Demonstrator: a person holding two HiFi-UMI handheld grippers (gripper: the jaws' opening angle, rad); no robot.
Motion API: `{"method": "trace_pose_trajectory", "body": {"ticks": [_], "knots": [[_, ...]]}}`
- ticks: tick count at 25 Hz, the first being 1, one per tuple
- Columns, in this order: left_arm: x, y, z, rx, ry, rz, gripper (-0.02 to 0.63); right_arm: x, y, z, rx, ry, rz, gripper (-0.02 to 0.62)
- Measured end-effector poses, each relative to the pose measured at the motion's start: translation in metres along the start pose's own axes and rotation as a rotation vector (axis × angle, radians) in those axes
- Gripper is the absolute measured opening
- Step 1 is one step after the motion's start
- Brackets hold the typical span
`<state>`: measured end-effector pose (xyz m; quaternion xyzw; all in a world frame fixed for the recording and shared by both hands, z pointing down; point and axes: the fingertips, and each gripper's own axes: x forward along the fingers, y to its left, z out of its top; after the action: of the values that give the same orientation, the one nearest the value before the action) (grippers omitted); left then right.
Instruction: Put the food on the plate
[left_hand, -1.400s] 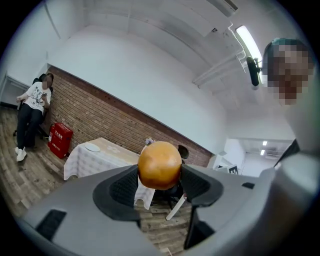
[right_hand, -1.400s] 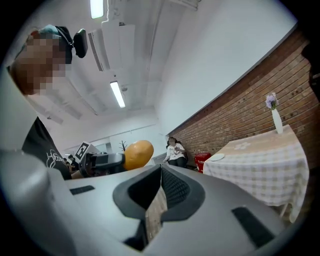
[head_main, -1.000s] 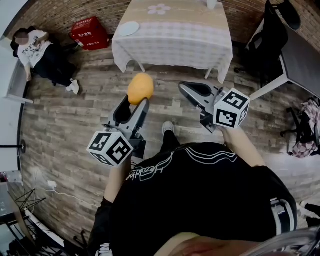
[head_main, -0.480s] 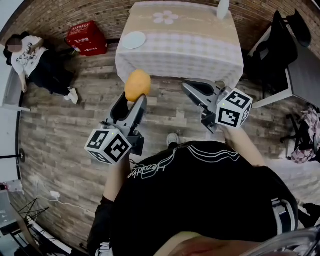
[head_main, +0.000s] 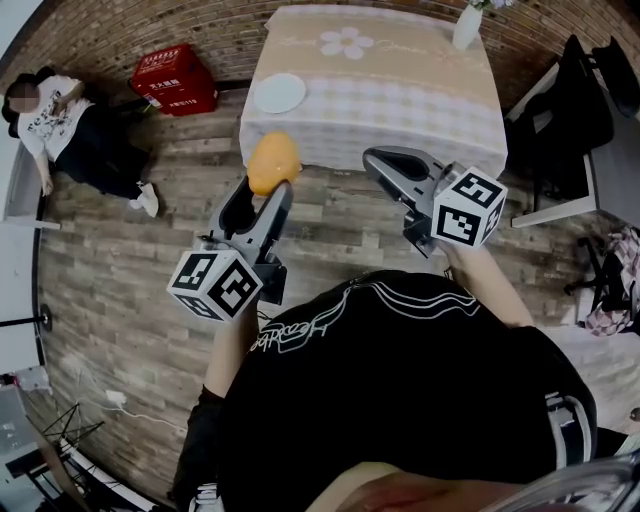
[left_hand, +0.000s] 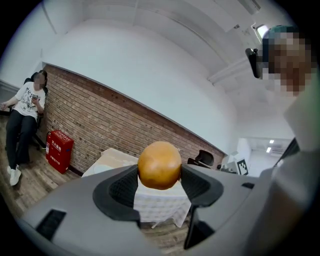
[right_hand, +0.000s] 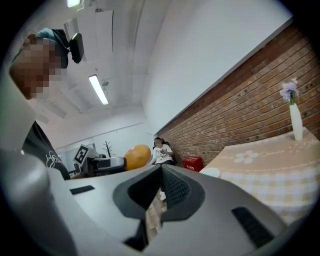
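Observation:
A round orange-brown food item (head_main: 272, 163) is held up in the air, with my left gripper (head_main: 262, 190) shut on it; in the left gripper view the food (left_hand: 159, 165) sits between both dark pads at the jaw tips. My right gripper (head_main: 375, 158) is beside it on the right, shut and empty, its pads meeting at the tips (right_hand: 161, 167). A white plate (head_main: 279, 93) lies near the left front corner of a table with a checked cloth (head_main: 400, 80), beyond both grippers. The plate (right_hand: 211, 172) and the food (right_hand: 137, 156) also show in the right gripper view.
A white vase (head_main: 466, 25) with flowers stands at the table's far right. A red crate (head_main: 175, 72) and a seated person (head_main: 70, 130) are on the left by the brick wall. Black chairs (head_main: 580, 100) and a desk are to the right. The floor is wood plank.
The table and plate have come closer and lower in the head view. Both grippers keep their pose, and the left one still holds the food.

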<state>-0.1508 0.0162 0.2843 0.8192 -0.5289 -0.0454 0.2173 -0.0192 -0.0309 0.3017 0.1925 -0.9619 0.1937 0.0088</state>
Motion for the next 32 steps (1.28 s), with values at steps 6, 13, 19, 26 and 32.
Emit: {"method": "trace_pose_trajectory", "body": {"ticks": [6, 13, 19, 26, 32], "knots": [[0.012, 0.013, 0.001, 0.026, 0.011, 0.013, 0.265, 0.008, -0.011, -0.001, 0.004, 0.006, -0.014, -0.003], [0.040, 0.037, -0.003, 0.076, 0.041, 0.053, 0.265, 0.026, -0.038, -0.004, 0.020, 0.023, -0.012, -0.003], [0.065, 0.055, -0.001, 0.083, 0.059, 0.074, 0.265, 0.042, -0.063, -0.002, 0.041, 0.036, -0.004, -0.003], [0.109, 0.083, 0.004, 0.084, 0.092, 0.095, 0.265, 0.068, -0.103, 0.002, 0.093, 0.049, 0.001, -0.003], [0.147, 0.104, 0.009, 0.088, 0.112, 0.104, 0.265, 0.088, -0.138, 0.005, 0.113, 0.080, -0.001, -0.003]]}}
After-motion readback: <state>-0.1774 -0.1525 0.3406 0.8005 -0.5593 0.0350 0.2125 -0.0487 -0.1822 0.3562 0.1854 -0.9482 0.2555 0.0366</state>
